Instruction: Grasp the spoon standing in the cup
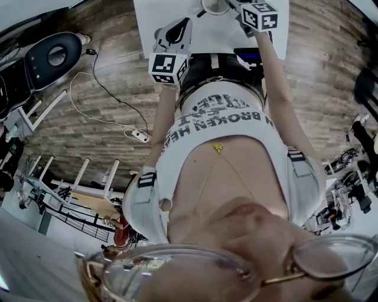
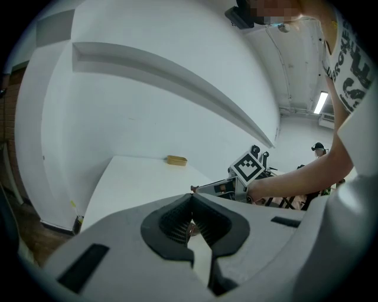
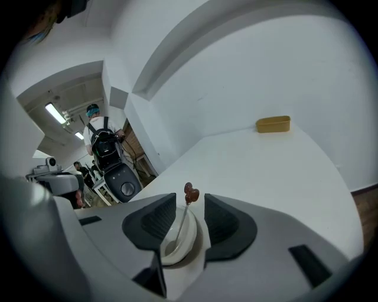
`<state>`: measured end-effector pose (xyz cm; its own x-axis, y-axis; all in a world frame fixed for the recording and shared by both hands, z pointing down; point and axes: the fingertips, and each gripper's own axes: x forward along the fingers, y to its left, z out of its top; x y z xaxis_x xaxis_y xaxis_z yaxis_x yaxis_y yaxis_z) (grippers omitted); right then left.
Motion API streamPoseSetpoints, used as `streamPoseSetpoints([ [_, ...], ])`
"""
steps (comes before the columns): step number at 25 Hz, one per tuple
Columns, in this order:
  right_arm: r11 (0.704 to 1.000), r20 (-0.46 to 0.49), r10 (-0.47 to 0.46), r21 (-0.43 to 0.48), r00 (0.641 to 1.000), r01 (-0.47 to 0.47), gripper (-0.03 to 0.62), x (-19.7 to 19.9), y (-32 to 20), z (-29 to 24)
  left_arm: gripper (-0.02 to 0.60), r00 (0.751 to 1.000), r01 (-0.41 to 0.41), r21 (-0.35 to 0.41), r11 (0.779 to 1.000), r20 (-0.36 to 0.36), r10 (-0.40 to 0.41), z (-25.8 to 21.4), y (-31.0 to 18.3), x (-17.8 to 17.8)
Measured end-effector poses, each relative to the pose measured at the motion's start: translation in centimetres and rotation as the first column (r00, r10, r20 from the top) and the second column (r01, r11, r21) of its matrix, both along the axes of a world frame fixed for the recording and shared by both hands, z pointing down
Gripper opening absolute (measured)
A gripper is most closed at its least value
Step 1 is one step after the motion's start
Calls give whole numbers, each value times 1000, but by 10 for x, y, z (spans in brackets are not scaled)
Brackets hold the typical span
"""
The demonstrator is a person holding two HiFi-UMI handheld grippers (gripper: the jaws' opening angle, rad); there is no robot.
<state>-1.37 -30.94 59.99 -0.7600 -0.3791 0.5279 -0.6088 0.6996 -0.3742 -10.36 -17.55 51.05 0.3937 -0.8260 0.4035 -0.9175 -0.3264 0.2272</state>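
Note:
A white cup (image 3: 182,239) sits on the white table (image 3: 266,171) between my right gripper's (image 3: 189,200) jaws. A thin metal spoon (image 3: 184,215) stands in it, and its brown heart-shaped top (image 3: 191,192) rises level with the jaw tips. The right jaws are open, one on each side of the spoon, and neither pad touches it. In the head view the cup (image 1: 214,6) is at the top edge, beside the right gripper (image 1: 243,7). My left gripper (image 2: 191,196) is shut with nothing in it. It hovers at the table's near edge (image 1: 182,23).
A small tan block (image 3: 273,124) lies at the table's far end against the white wall, also visible in the left gripper view (image 2: 176,160). A black-and-white machine (image 1: 53,56), loose cables and a power strip (image 1: 140,135) are on the wooden floor to the left.

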Motion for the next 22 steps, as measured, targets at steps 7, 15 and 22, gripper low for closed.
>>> streamPoseSetpoints([
  [7, 997, 81, -7, -75, 997, 13, 153, -1, -5, 5, 6, 1000, 30, -8, 1000, -1, -30, 1, 6, 0],
  [15, 994, 146, 19, -109, 989, -3, 79, 0, -8, 1, 6, 999, 43, -1, 999, 11, -43, -6, 7, -5],
  [22, 996, 148, 8, -84, 989, 4, 44, 1, -2, -6, 6, 998, 55, 9, 998, 16, -55, -12, 8, -8],
])
